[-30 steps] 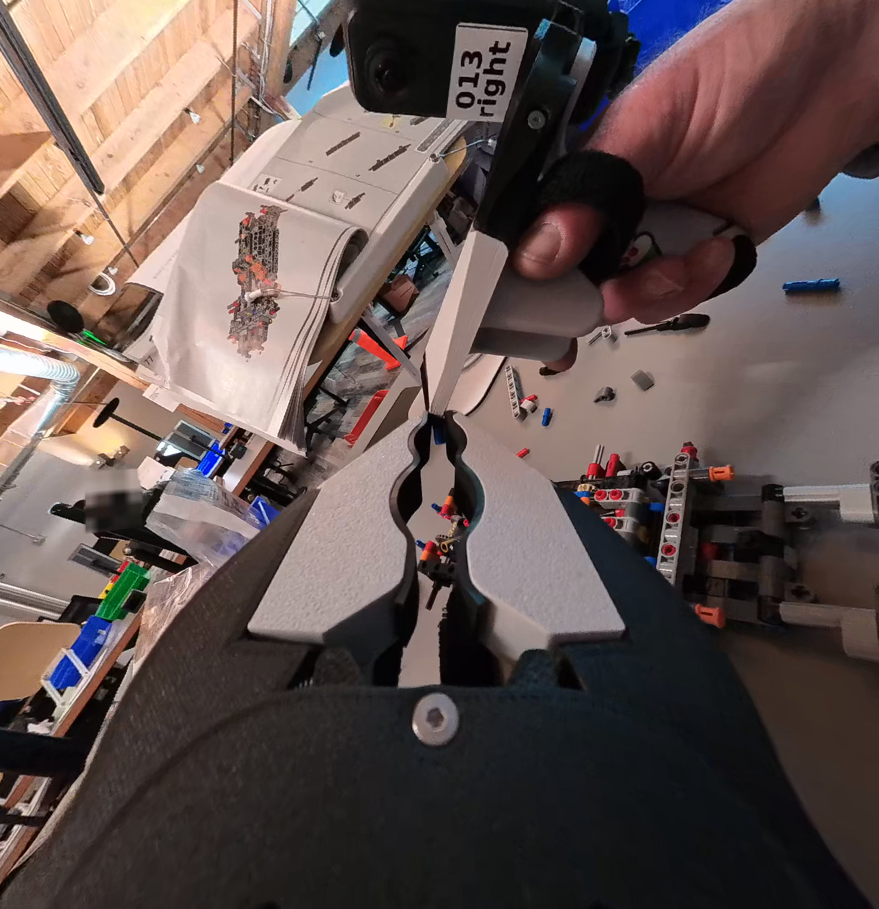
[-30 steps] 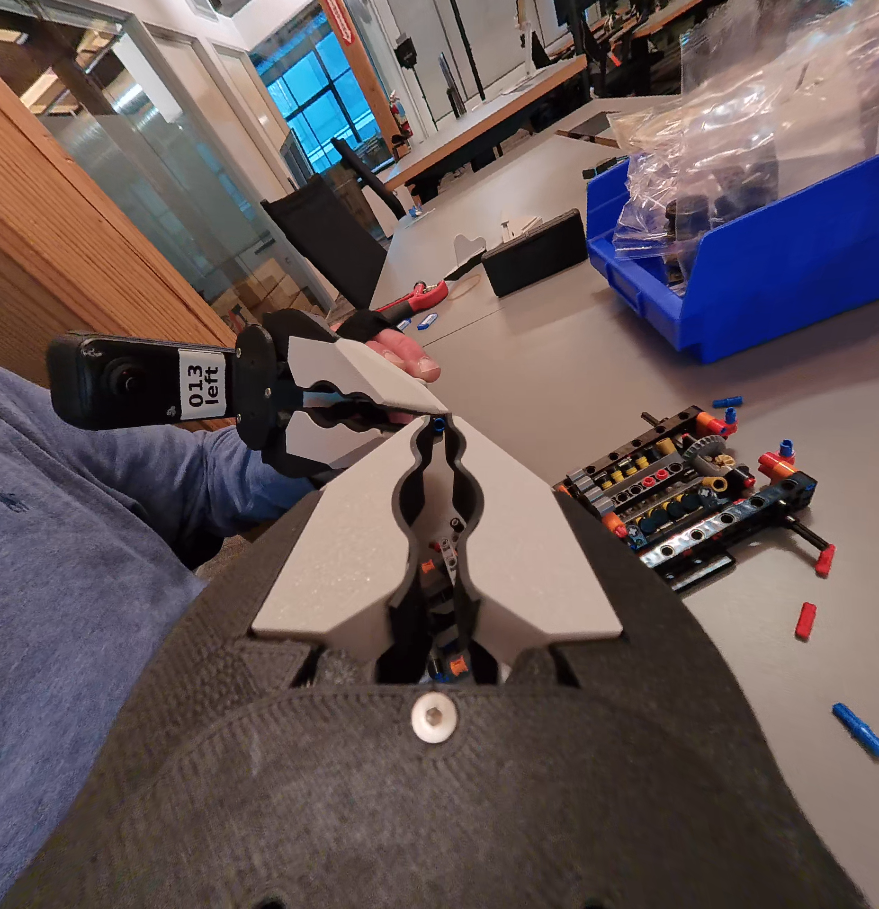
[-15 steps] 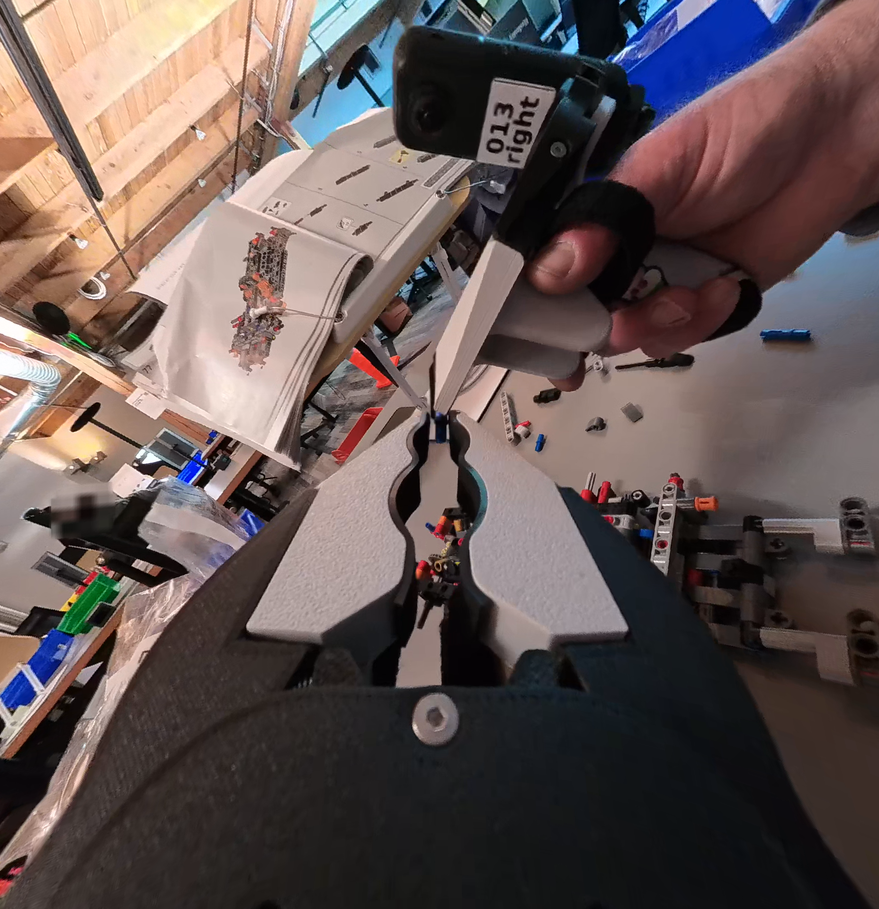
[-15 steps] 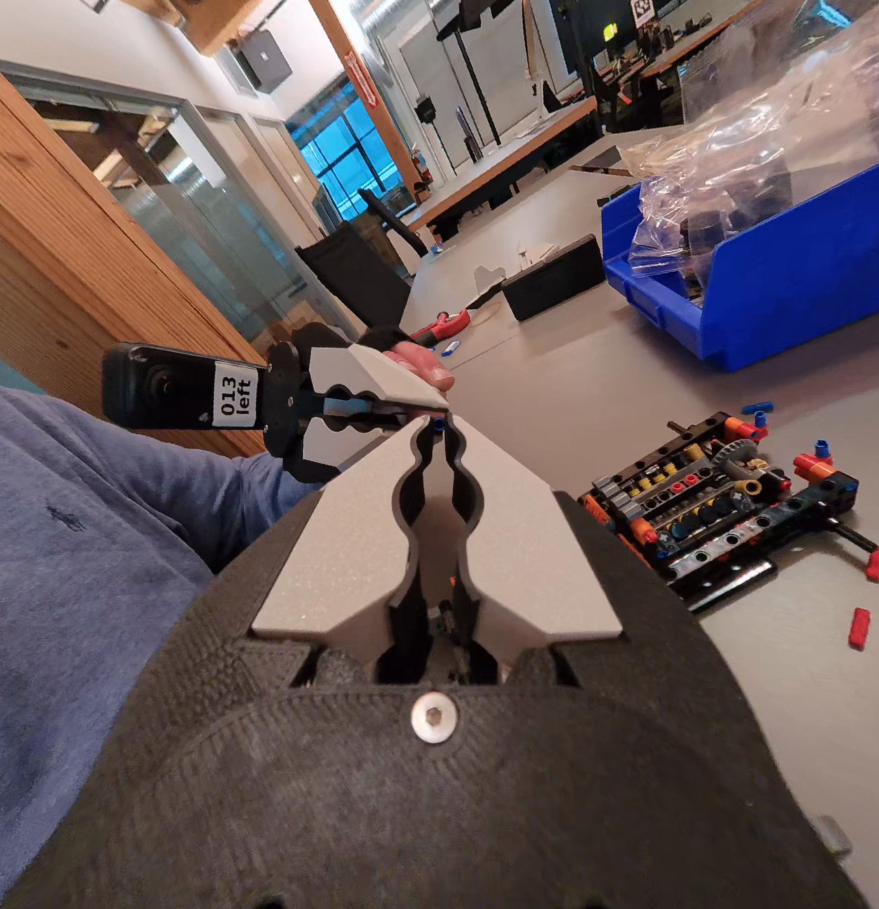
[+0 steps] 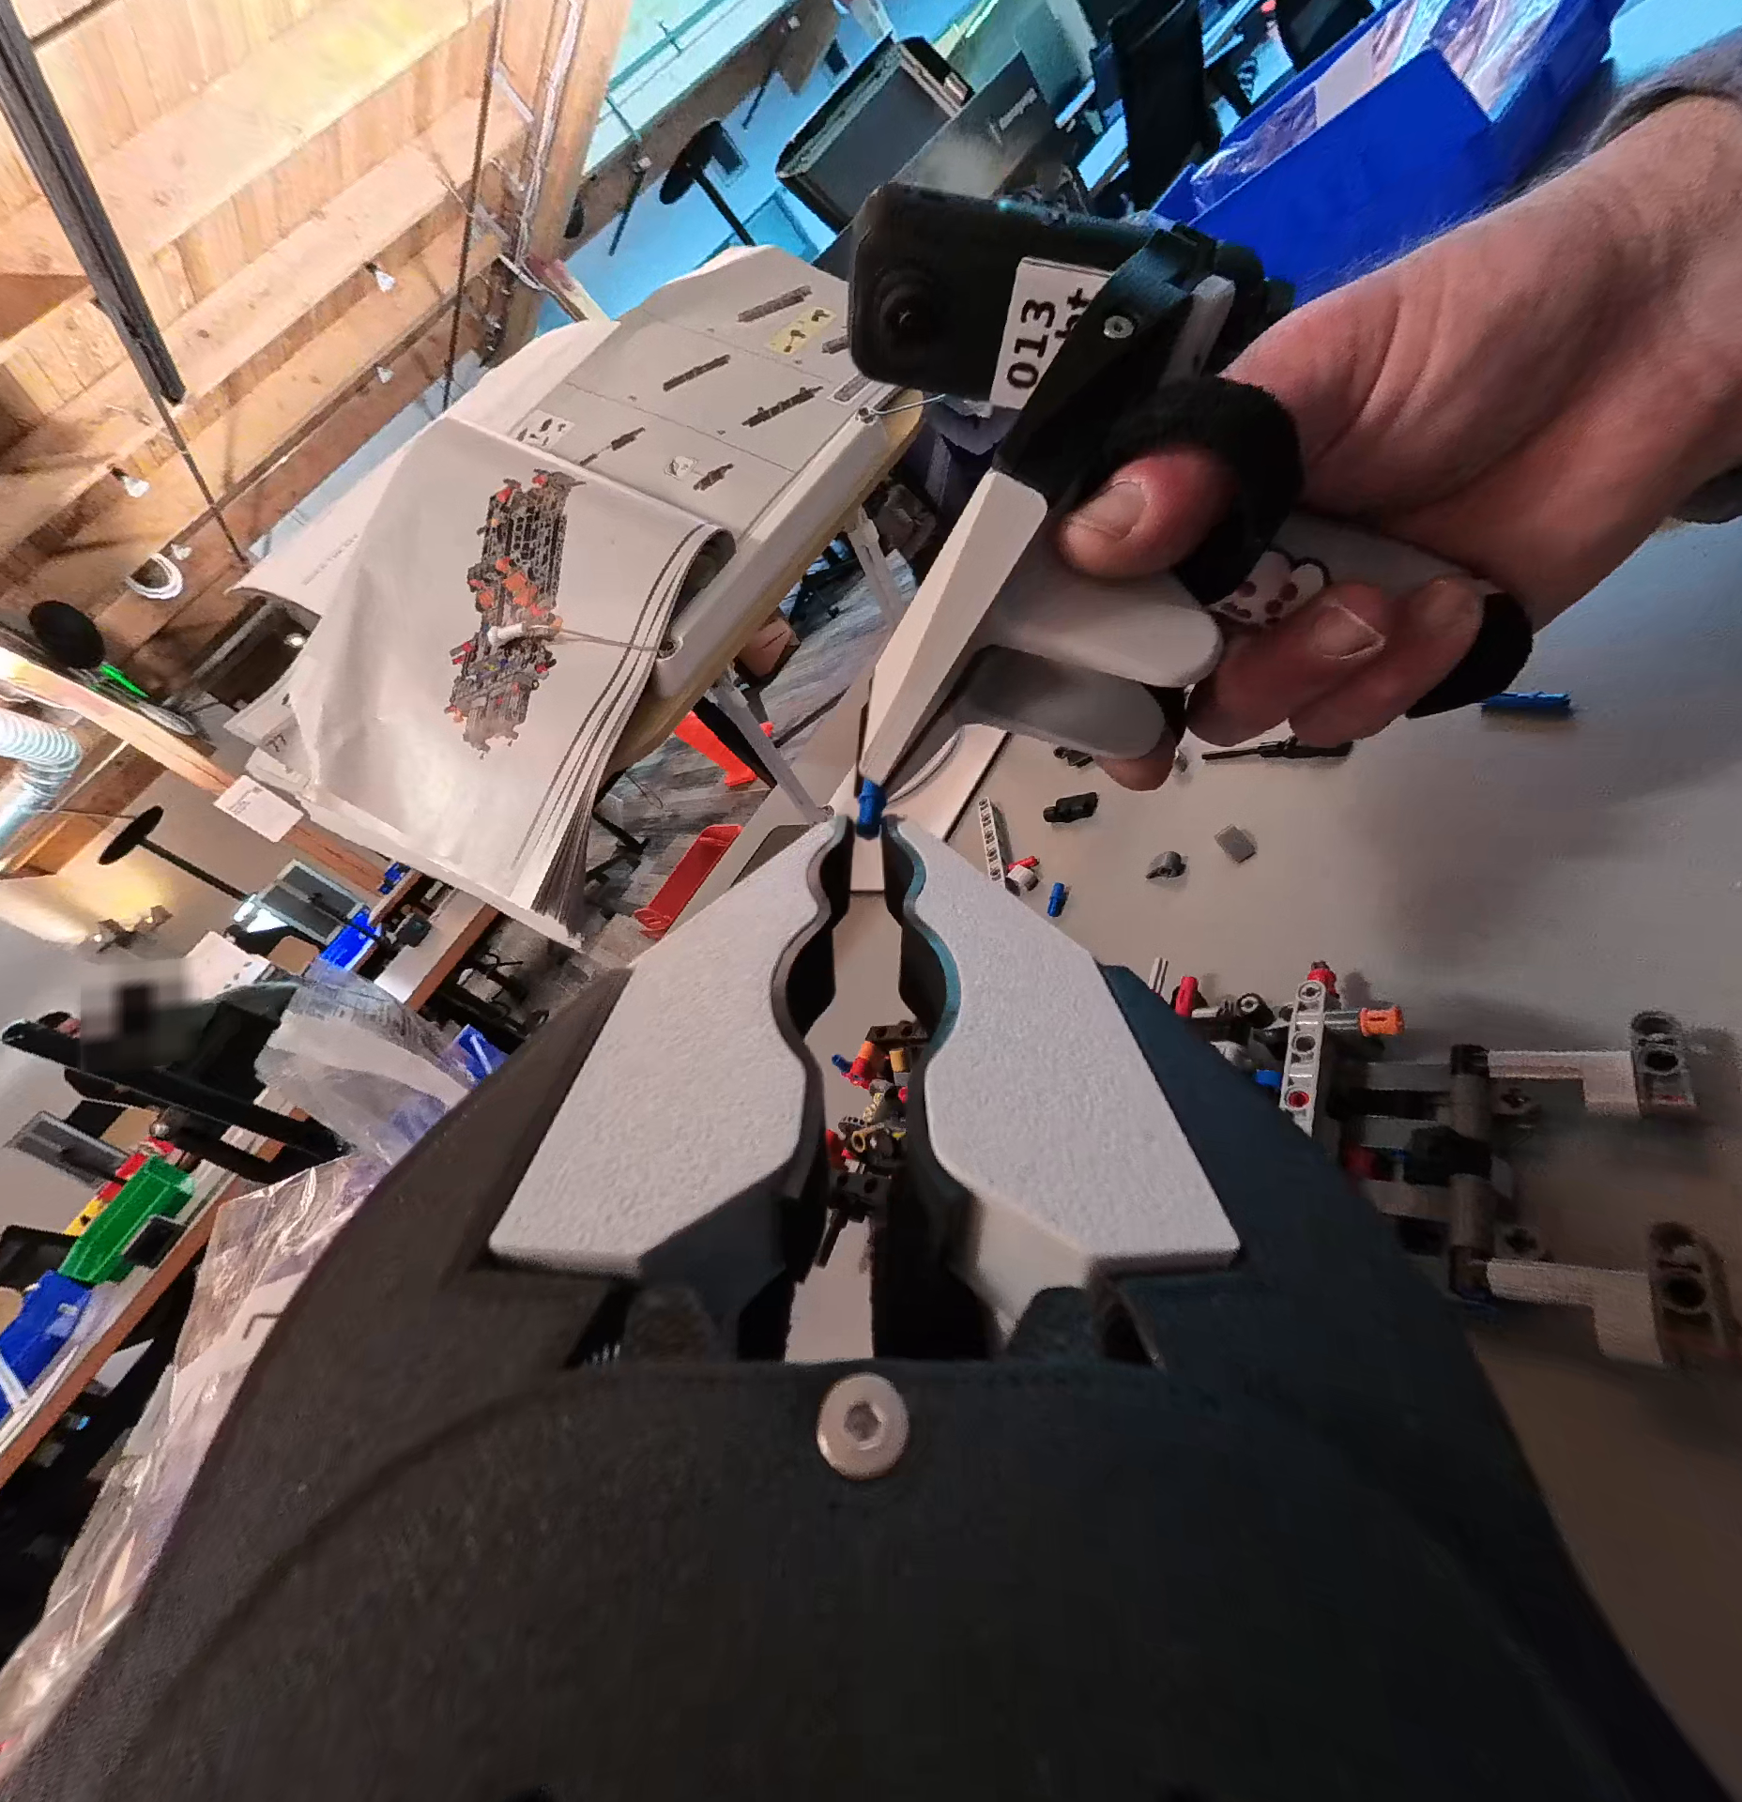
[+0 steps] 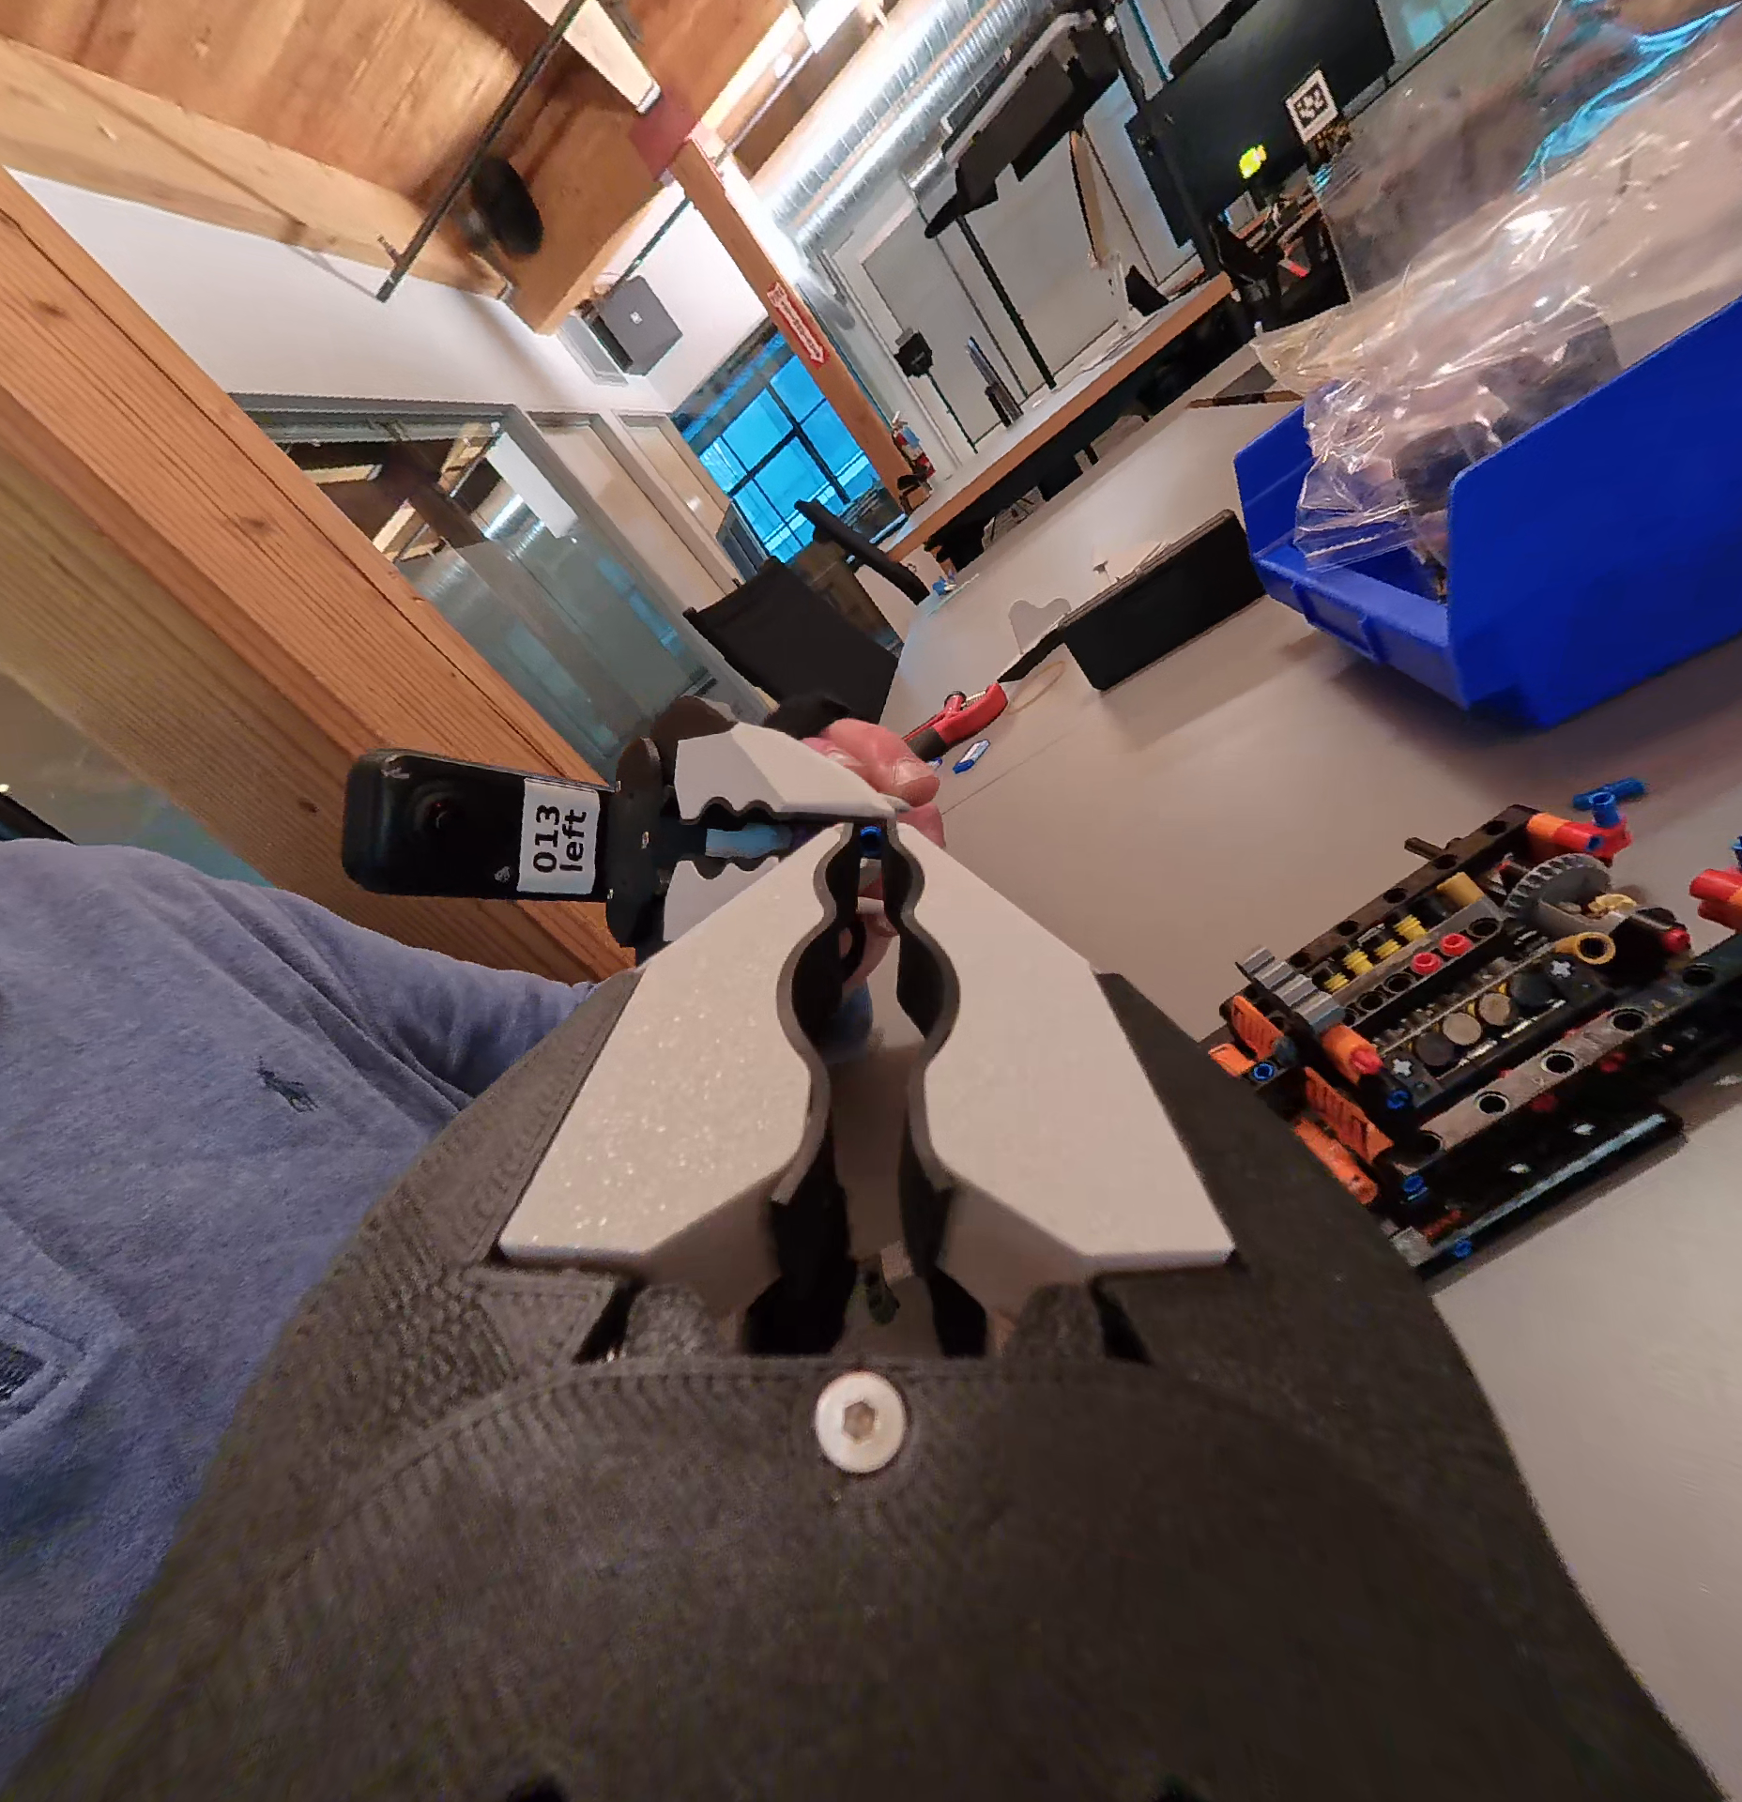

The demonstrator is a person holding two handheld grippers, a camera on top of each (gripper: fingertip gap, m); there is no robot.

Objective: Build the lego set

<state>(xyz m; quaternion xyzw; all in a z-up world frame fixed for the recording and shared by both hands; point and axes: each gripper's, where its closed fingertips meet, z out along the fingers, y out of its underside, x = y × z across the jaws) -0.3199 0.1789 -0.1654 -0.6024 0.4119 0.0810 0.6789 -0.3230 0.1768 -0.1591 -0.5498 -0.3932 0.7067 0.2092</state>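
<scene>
A small blue pin (image 5: 867,811) is pinched where the two grippers meet tip to tip, above the grey table. My left gripper (image 5: 862,829) is shut on one end of it. My right gripper (image 6: 869,834) is shut on the other end, where the pin (image 6: 869,836) shows end-on. In the left wrist view the right gripper (image 5: 872,780) comes in from the upper right, held by a hand. In the right wrist view the left gripper (image 6: 891,807) comes in from the left. The part-built black, grey and orange model (image 6: 1491,1014) lies on the table to the right; it also shows in the left wrist view (image 5: 1384,1102).
An open instruction booklet (image 5: 516,634) stands on a rest behind. A blue bin (image 6: 1579,566) holding plastic bags sits at the far right, with a black box (image 6: 1160,609) and red pliers (image 6: 960,704) beyond. Loose small pieces (image 5: 1169,863) are scattered on the table (image 6: 1238,780). My two grippers' fingertips are within a few centimetres of each other.
Both grippers stay tip to tip on the blue pin. They have tilted and shifted together, so the model sits lower and nearer in both views.
</scene>
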